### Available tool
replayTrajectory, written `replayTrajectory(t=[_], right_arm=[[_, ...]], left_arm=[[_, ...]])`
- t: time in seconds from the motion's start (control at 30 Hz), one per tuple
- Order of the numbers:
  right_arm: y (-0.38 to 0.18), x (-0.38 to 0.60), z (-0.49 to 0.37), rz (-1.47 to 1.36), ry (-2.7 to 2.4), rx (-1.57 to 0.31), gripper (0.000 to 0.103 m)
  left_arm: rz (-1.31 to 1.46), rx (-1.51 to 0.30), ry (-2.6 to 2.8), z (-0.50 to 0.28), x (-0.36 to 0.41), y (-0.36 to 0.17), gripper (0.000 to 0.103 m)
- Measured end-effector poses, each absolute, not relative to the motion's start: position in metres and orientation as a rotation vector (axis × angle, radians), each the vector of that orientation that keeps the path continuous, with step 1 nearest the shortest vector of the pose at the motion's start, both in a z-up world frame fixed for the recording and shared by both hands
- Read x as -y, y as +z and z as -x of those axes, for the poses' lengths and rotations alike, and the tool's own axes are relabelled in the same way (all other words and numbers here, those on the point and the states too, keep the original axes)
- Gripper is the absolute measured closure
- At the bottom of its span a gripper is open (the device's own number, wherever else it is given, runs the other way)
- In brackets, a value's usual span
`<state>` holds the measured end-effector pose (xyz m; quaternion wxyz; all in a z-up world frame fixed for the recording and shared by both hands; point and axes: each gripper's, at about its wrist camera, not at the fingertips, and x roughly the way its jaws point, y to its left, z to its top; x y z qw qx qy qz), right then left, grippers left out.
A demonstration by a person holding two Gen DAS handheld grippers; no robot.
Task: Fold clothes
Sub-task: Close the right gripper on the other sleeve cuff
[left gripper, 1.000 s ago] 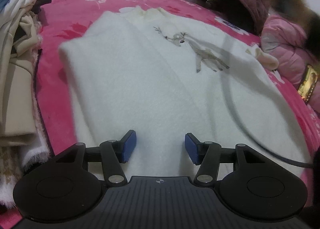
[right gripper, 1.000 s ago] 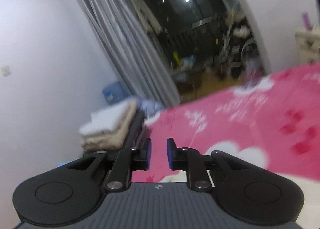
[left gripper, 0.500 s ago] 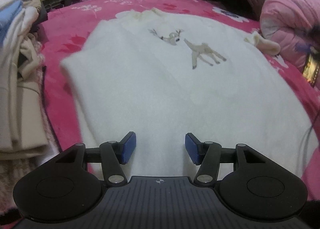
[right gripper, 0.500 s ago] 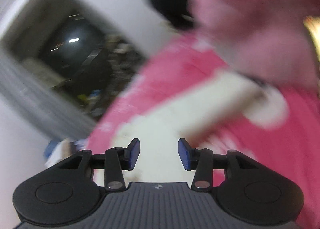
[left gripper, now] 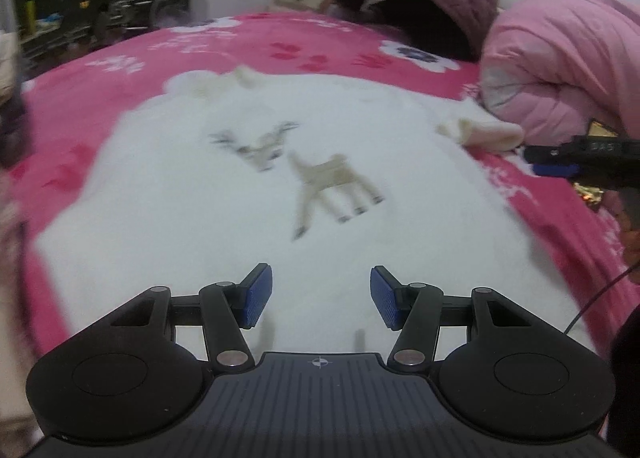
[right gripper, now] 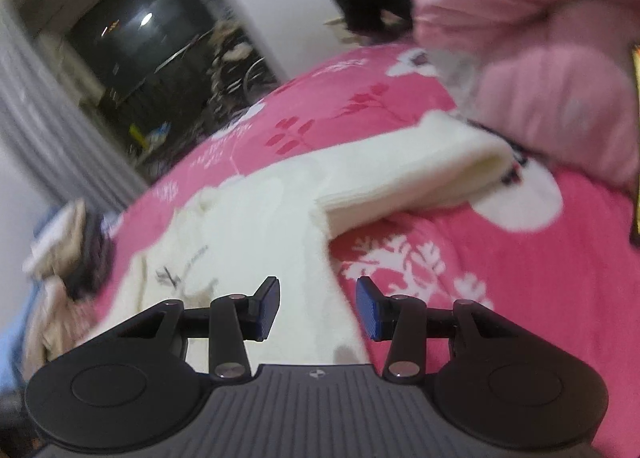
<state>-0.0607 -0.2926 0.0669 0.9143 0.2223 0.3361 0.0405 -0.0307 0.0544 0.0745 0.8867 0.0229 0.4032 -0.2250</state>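
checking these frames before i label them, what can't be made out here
- Left wrist view: the white sweater's near hem is hidden behind the left gripper.
- Left wrist view: the clothes pile at the left edge is cut off and blurred.
- Left wrist view: the right gripper is cut off by the right edge; its jaws cannot be read there.
- Right wrist view: motion blur smears the sweater's deer print and the pink quilted jacket.

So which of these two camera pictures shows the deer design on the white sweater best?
The left wrist view: the deer design lies whole, mid-frame, on the white sweater. The right wrist view catches only a blurred corner of it, near its fingers.
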Motion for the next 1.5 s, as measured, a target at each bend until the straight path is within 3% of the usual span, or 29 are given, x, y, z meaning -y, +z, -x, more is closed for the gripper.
replayTrajectory(t=[0.5,0.8,0.97,1.17,1.23,1.33,1.5], right_arm=[[0.044,0.239,-0.027,0.092,0.077,-0.667,0.053],[0.036,0.233,-0.015,0.378,0.115,-0.612,0.038],[0.028,0.239,-0.025,0.409,0.134,-0.649,0.038],[0.024,0.239,-0.033,0.391,0.165,-0.704,0.063],[0.024,0.236,-0.032,0.409,0.154,-0.704,0.08],[0.032,0.239,-0.03,0.384,0.125,-0.68,0.086],[0.058,0.254,-0.032,0.216,0.109,-0.63,0.087]], left_arm=[[-0.05,-0.864,-0.599,-0.027,0.035,0.047,0.048],[-0.095,-0.872,-0.607,-0.033,0.049,0.041,0.048],[-0.092,-0.879,-0.594,-0.036,0.051,0.039,0.048],[-0.096,-0.88,-0.587,-0.036,0.053,0.039,0.048],[-0.093,-0.882,-0.585,-0.036,0.053,0.038,0.048],[-0.086,-0.88,-0.584,-0.036,0.052,0.037,0.048],[-0.051,-0.889,-0.58,-0.036,0.049,0.033,0.048]])
